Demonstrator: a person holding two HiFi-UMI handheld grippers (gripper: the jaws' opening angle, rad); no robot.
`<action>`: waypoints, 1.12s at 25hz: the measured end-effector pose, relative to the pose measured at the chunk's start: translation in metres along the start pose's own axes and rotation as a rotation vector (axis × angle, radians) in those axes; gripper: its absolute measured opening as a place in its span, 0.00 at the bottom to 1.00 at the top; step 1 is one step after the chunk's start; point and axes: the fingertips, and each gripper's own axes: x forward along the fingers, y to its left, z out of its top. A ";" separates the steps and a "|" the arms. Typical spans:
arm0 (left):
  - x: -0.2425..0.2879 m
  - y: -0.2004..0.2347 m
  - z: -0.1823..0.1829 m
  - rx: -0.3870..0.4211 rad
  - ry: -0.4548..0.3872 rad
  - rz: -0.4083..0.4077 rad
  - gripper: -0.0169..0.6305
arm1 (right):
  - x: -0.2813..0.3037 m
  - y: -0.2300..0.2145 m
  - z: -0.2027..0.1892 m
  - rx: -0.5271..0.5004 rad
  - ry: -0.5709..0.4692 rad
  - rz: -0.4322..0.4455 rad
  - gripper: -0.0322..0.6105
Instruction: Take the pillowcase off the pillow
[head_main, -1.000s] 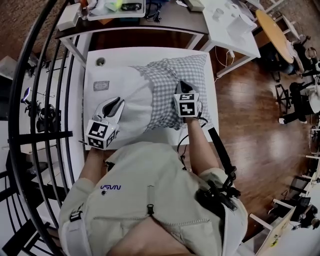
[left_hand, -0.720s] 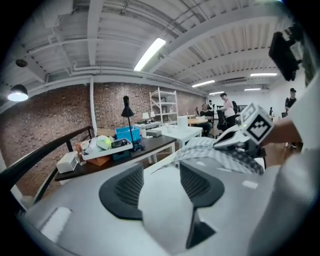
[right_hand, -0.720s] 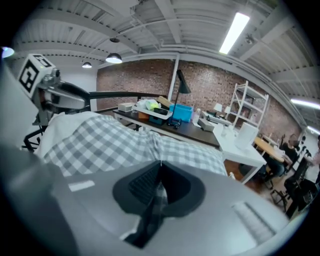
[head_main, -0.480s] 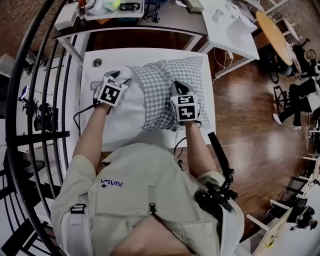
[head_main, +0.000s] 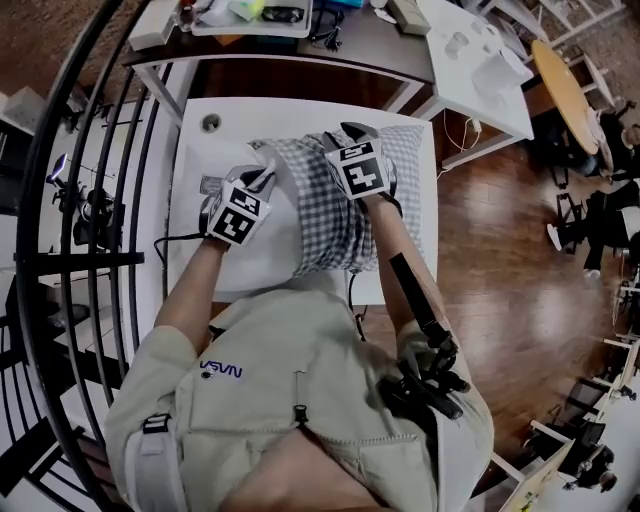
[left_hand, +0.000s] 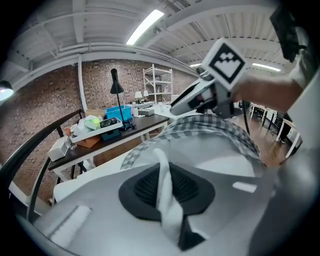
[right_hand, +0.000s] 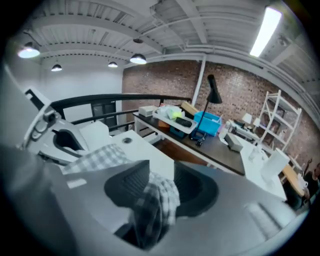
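1. While I look down in the head view, the checked pillowcase (head_main: 325, 225) is bunched over the right part of the white pillow (head_main: 268, 250) on the desk (head_main: 300, 112). My left gripper (head_main: 262, 180) sits at the pillow's bared left side, and my right gripper (head_main: 350, 132) is at the far edge of the case. I judge the peel to be partway done.
2. In the left gripper view, my jaws have just been closing and now pinch a fold of the pillow's white cloth, anchoring it.
3. In the right gripper view, my jaws have just been opening and stand apart, with a bunch of checked cloth loose between them. Next, I reckon, they must take a fresh bite on the case and draw it away from the anchored pillow.
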 end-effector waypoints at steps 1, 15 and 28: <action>-0.006 -0.008 0.000 0.010 -0.017 0.003 0.09 | 0.011 0.000 -0.005 -0.003 0.045 0.014 0.30; -0.106 -0.033 0.031 0.060 -0.323 0.057 0.06 | 0.022 -0.026 -0.013 -0.105 0.192 -0.061 0.07; -0.098 0.043 0.012 -0.245 -0.384 0.003 0.06 | -0.056 -0.180 -0.116 0.215 0.308 -0.494 0.07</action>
